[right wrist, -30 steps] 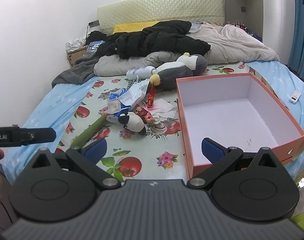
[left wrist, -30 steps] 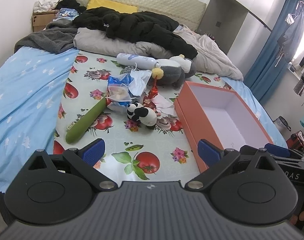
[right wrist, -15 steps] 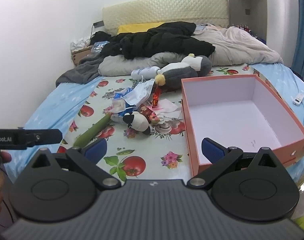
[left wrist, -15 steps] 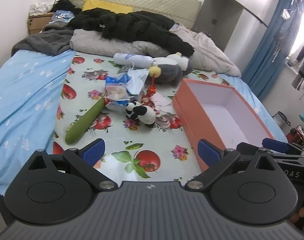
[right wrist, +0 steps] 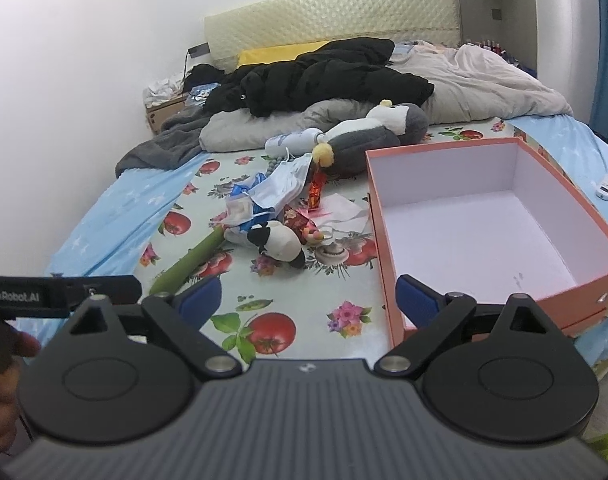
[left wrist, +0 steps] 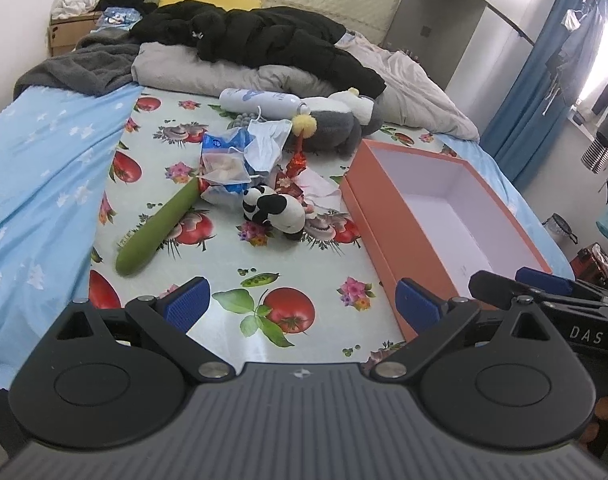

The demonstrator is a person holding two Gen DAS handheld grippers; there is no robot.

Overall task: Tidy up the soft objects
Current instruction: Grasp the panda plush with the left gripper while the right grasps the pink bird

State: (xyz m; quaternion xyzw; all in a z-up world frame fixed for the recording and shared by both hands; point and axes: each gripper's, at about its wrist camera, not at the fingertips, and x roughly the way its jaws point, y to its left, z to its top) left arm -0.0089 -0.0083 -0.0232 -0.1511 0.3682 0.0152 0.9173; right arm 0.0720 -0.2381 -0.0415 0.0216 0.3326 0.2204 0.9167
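While both tools hover over the near edge of the bed, nothing is grasped: left gripper (left wrist: 300,306) spread wide and empty; right gripper (right wrist: 308,300) has just been closing slightly, nothing between its jaws, wide apart. Orange box (right wrist: 388,248) sits empty on the right; panda plush (left wrist: 274,210) lies just left of it in the clutter; penguin plush (right wrist: 368,136) further back, touching the box's far corner. Risks, as I judge them: face mask (left wrist: 266,142) and wrappers sit just beside the panda, so a sloppy pinch drags trash along; green cucumber toy (left wrist: 156,232) may roll on the slick cloth; light box may slide if bumped.
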